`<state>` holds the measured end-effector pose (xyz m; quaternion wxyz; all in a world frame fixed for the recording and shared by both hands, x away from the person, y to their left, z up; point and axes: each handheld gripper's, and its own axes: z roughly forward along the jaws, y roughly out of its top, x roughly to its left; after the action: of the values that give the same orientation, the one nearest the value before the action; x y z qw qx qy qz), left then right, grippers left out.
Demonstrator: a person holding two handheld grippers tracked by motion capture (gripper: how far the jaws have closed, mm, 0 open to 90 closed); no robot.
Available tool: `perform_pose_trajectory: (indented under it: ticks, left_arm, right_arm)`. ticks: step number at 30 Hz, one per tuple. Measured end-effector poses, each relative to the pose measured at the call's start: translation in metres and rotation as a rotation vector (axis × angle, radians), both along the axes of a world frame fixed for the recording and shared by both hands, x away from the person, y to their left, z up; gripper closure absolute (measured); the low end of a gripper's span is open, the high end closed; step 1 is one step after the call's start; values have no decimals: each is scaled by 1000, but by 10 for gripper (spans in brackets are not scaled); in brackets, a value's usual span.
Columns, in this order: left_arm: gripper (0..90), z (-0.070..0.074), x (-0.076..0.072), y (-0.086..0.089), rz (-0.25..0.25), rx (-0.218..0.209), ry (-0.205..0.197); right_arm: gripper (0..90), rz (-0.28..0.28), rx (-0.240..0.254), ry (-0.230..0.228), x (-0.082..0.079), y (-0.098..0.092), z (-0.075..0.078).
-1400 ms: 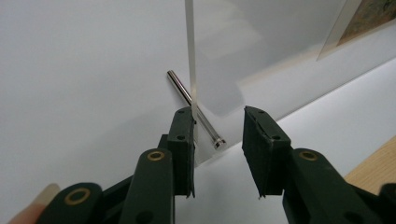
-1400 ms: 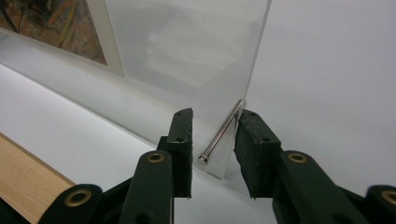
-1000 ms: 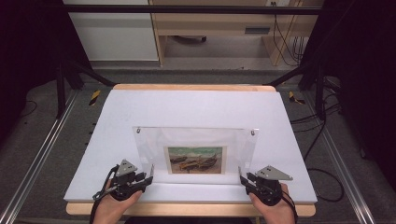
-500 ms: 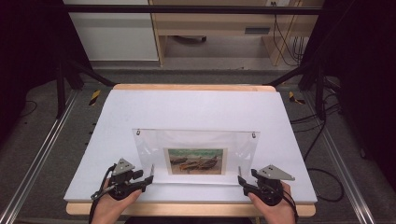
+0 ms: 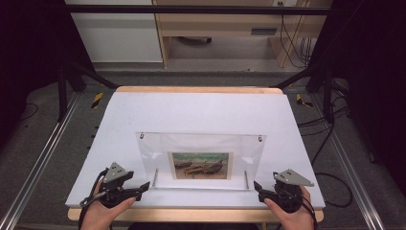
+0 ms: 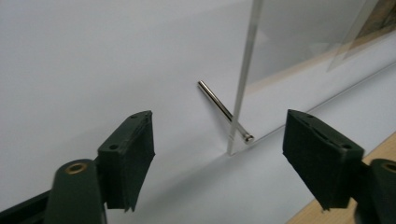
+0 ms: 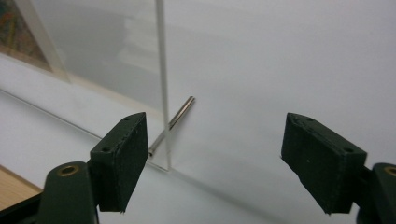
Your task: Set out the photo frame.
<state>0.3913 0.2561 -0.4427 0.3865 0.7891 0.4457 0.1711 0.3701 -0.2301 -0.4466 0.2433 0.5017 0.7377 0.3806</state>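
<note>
1. High view: the clear picture frame (image 5: 201,160) stands upright near the bench's (image 5: 201,110) front edge, propped on two metal pins, so it needs no holding.
2. Left gripper (image 5: 136,187) sits just off the frame's left edge; its jaws have just been opening and stand wide, gripping nothing.
3. Right gripper (image 5: 261,188) mirrors it, jaws likewise opened wide, empty.

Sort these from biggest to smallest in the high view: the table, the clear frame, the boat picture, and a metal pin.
1. table
2. clear frame
3. boat picture
4. metal pin
</note>
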Motion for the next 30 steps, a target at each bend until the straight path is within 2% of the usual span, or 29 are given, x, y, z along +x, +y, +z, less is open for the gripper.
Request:
perform_pose_trajectory:
  ticks: [2, 7, 12, 16, 19, 22, 26, 28, 30]
  left_arm:
    - [193, 1, 2, 4, 9, 7, -1]
    - [139, 3, 7, 10, 15, 15, -5]
    - [103, 6, 18, 17, -10, 49, -9]
    - [78, 9, 25, 23, -9, 56, -19]
    - [77, 12, 39, 35, 17, 45, -35]
    - [77, 12, 50, 42, 20, 57, -42]
    - [87, 10, 67, 48, 77, -6, -8]
    - [87, 8, 76, 48, 81, -26, -7]
    - [87, 7, 84, 46, 86, -22, -5]
  right_arm:
    - [194, -11, -22, 2, 3, -4, 1]
    - [169, -32, -30, 7, 7, -11, 4]
    - [137, -38, -55, 6, 18, -19, 7]
    - [110, -55, -60, 7, 26, -25, 9]
    - [85, -63, -56, 13, 38, -34, 9]
    - [86, -88, -67, 12, 50, -40, 7]
    - [115, -111, -61, 13, 65, -43, 7]
    - [125, -122, -59, 17, 71, -43, 7]
    - [131, -130, -52, 16, 78, -42, 6]
